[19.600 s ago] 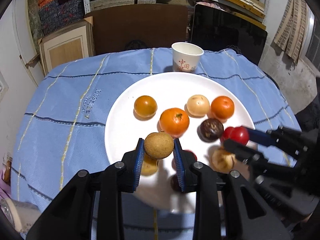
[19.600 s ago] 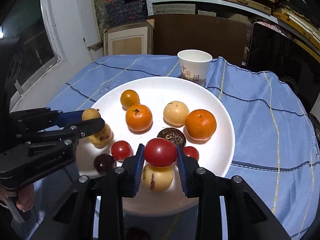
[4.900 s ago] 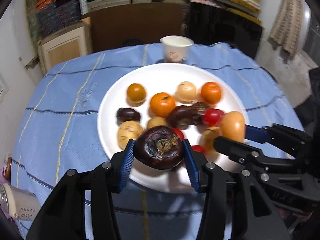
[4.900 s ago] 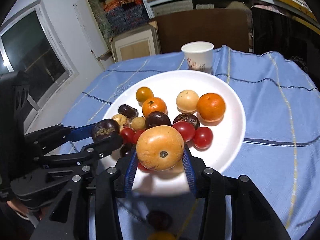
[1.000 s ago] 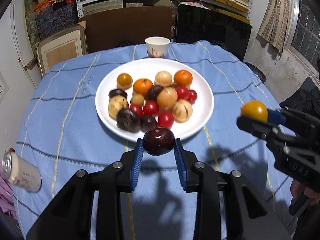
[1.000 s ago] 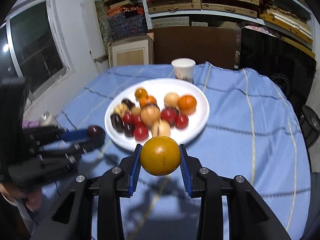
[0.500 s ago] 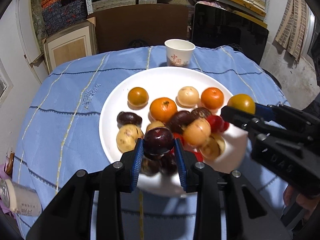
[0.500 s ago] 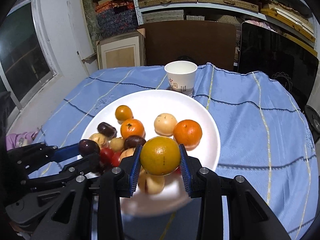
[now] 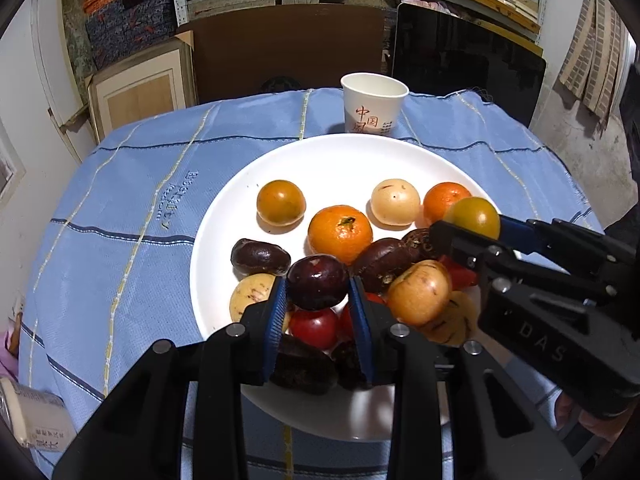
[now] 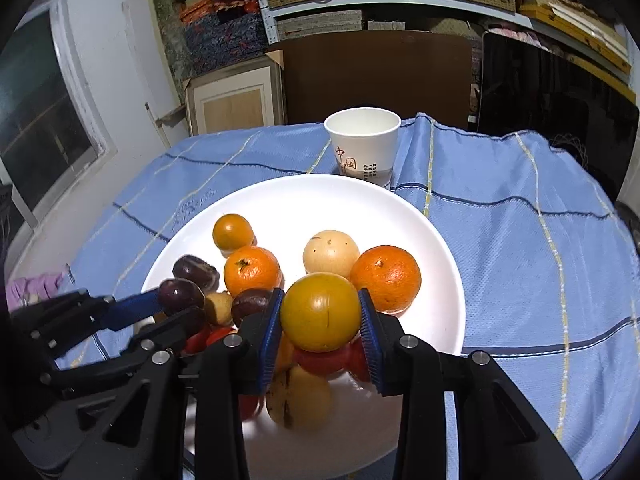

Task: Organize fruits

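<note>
A white plate (image 9: 332, 164) on the blue cloth holds several fruits: oranges, pale round fruits, red tomatoes, dark purple fruits. My left gripper (image 9: 318, 300) is shut on a dark purple fruit (image 9: 317, 282) and holds it over the plate's near left pile. My right gripper (image 10: 320, 320) is shut on a yellow-orange fruit (image 10: 320, 312) and holds it over the plate's near middle. It also shows in the left wrist view (image 9: 473, 218) at the plate's right side. The left gripper with its fruit shows in the right wrist view (image 10: 180, 294).
A white paper cup (image 9: 374, 108) stands just behind the plate. A can (image 9: 32, 420) lies on the cloth at the near left. Cardboard boxes and shelves stand behind the table. The blue tablecloth (image 10: 520, 248) spreads to the right of the plate.
Both grippers have moved forward and lower over the plate, each still holding its fruit. The fruits on the plate have not visibly moved.
</note>
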